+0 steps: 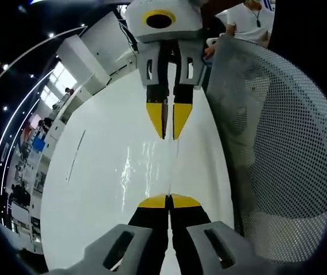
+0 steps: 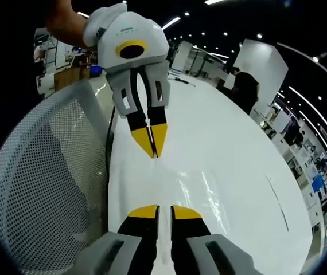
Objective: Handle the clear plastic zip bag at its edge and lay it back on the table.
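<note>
i've got the white tabletop (image 1: 106,189) stretching long and bare off to one side of the bag, plenty of room there; the other side is hemmed in by a perforated mesh chair back (image 1: 278,143) right at the table's edge. the clear bag (image 1: 166,166) is stretched between my two grippers, seen edge-on as a thin glossy line above the tabletop. my left gripper (image 1: 168,201) has its yellow tips pressed together on the near edge of the bag. in the left gripper view the right gripper (image 1: 168,123) faces me, tips pinched narrow on the far edge. in the right gripper view my right gripper (image 2: 164,212) shows a slim gap between its tips, the bag edge hard to make out there, and the left gripper (image 2: 152,143) looks pinched. that view also shows a hand (image 2: 66,23) behind the left gripper, and a dark-clothed person (image 2: 244,89) at the table's far side.
</note>
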The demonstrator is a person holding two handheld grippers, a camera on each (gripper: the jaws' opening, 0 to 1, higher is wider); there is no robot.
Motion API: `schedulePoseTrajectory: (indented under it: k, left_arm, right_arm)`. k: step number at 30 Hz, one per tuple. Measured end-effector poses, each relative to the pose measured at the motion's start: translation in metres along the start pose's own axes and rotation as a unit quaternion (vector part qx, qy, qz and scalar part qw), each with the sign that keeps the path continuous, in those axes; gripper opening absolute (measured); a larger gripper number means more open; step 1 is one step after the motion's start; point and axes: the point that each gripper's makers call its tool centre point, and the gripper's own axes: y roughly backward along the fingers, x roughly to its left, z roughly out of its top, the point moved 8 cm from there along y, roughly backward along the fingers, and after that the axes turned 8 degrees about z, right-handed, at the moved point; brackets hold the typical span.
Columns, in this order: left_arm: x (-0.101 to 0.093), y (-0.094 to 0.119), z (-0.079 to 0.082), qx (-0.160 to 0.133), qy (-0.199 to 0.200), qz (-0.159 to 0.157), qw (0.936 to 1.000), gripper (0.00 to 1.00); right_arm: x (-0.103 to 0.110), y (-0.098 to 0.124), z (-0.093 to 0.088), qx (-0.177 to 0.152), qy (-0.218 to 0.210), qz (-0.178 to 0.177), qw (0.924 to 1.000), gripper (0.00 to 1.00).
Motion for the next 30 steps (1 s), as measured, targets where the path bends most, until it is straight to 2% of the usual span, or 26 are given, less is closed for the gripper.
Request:
schedulePoseTrajectory:
  k: [3,7,15,19,30]
  left_arm:
    - [-0.002,0.003,0.004,-0.012,0.001,-0.002,0.9999,0.0]
    - [-0.003,0.003,0.005,-0.013,-0.001,-0.002,0.9999,0.0]
    - [-0.001,0.005,0.006,-0.019,-0.011,0.017,0.9996,0.0]
    - [-0.002,0.007,0.011,-0.024,-0.02,0.024,0.9992,0.0]
    - [-0.003,0.006,0.035,-0.054,-0.042,0.016,0.9975,0.05]
  right_arm:
    - [0.001,-0.003,-0.001,0.003,-0.006,0.0,1.0,0.03]
    - [0.003,-0.005,0.0,-0.001,-0.011,0.002,0.9999,0.0]
    - [0.001,-0.006,-0.001,-0.003,-0.009,-0.003,0.9999,0.0]
    - [-0.001,-0.005,0.0,-0.001,-0.014,-0.004,0.9999,0.0]
    - [-0.003,-0.009,0.005,0.005,-0.02,-0.002,0.9998,0.0]
